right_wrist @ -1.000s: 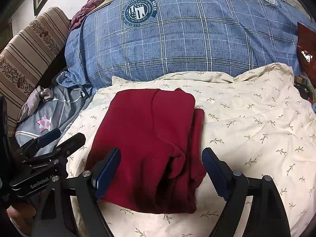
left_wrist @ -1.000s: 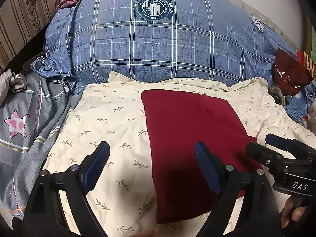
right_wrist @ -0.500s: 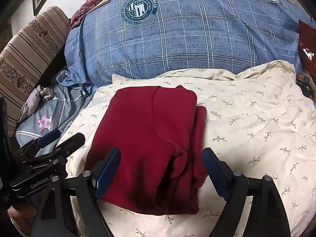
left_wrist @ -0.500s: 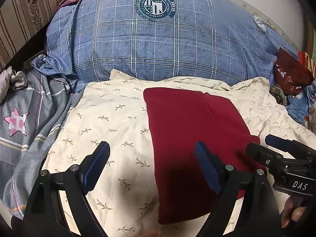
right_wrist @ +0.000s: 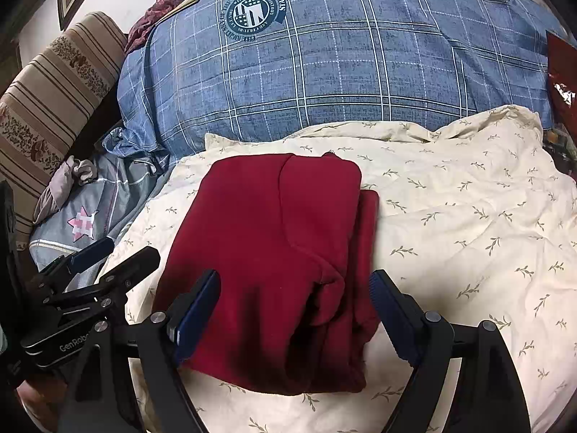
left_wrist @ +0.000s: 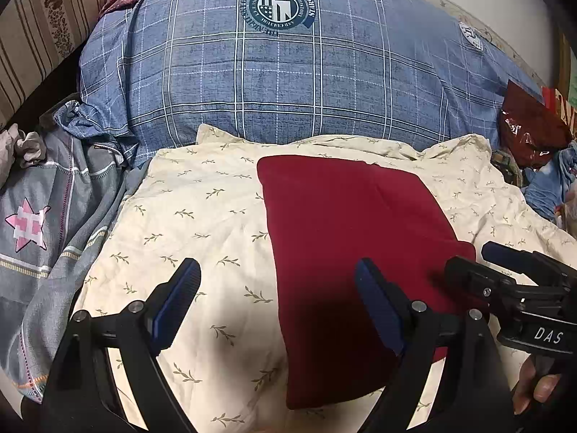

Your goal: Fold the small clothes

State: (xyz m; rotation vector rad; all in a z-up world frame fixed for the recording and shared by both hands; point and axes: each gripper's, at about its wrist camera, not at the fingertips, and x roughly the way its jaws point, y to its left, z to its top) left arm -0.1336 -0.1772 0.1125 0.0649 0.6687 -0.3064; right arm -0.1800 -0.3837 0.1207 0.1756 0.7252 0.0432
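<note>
Right wrist view: right tongs [right_wrist: 294, 310] apart, empty, straddling near end of folded red garment [right_wrist: 274, 252] on cream sheet [right_wrist: 468, 216]. Left tongs [left_wrist: 276, 301] apart, empty; garment ahead, toward their right. Blue plaid pillow [left_wrist: 288, 79] beyond. Garment looks soft, light, floppy, layered; likely best pinched at thick folded edge, all layers together.

Red garment [right_wrist: 267, 252]; blue plaid pillow [left_wrist: 288, 83]
</note>
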